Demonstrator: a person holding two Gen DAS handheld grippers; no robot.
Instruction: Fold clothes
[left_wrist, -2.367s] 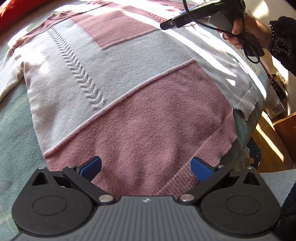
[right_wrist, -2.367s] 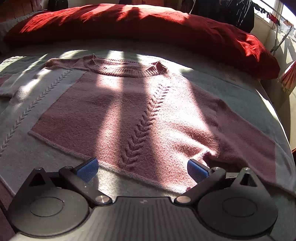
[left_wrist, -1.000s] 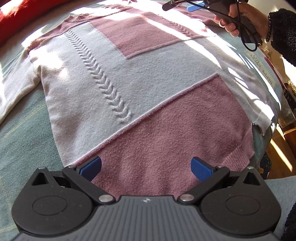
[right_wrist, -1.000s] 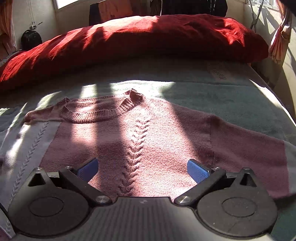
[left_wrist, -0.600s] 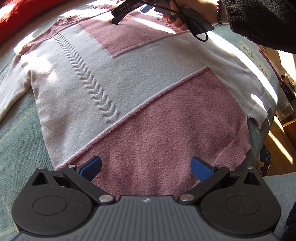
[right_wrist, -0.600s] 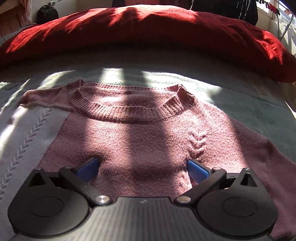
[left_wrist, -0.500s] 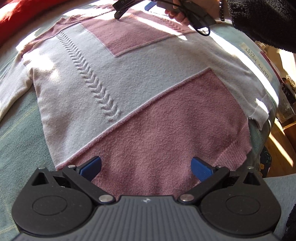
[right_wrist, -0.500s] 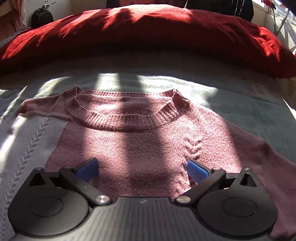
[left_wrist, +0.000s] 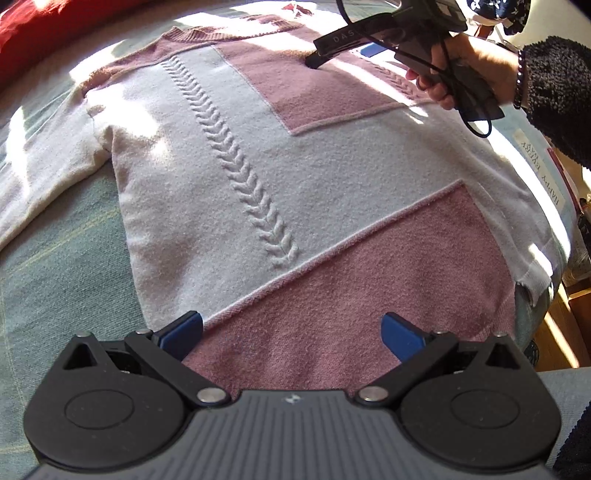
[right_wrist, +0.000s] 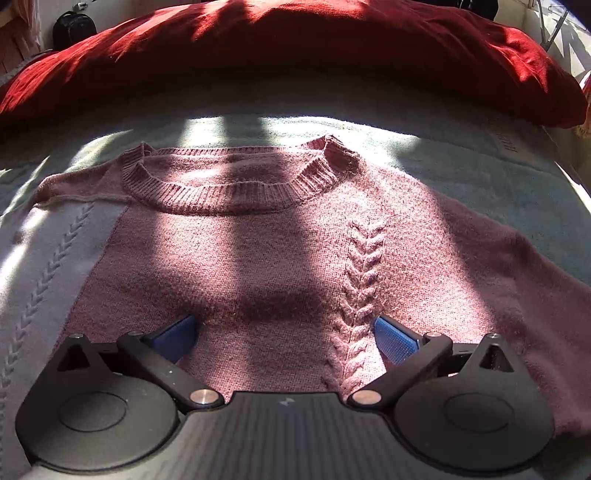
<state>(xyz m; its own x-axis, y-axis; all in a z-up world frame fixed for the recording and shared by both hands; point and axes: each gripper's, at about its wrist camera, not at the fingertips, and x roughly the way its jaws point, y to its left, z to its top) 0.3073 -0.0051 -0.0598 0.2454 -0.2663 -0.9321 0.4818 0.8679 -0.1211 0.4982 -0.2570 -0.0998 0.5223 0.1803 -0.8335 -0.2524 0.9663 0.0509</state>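
In the left wrist view, the left gripper (left_wrist: 291, 332) hangs with its jaws spread wide and empty over the near pink hem panel of the sweater (left_wrist: 314, 177), which lies flat on a green blanket (left_wrist: 62, 258); far right, a hand (left_wrist: 469, 70) holds the other gripper. In the right wrist view, the right gripper (right_wrist: 282, 334) is equally wide apart, gripping nothing, above the sweater's pink chest just near of the ribbed collar (right_wrist: 236, 195), with a red pillow (right_wrist: 295, 55) beyond.

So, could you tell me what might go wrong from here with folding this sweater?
The sweater's hem hangs over the bed edge, so the sweater could slide off when lifted. Both the left gripper and the right gripper are open and hold nothing; a shallow pinch on thick knit might slip. The cable dangling from the right gripper could snag the knit.
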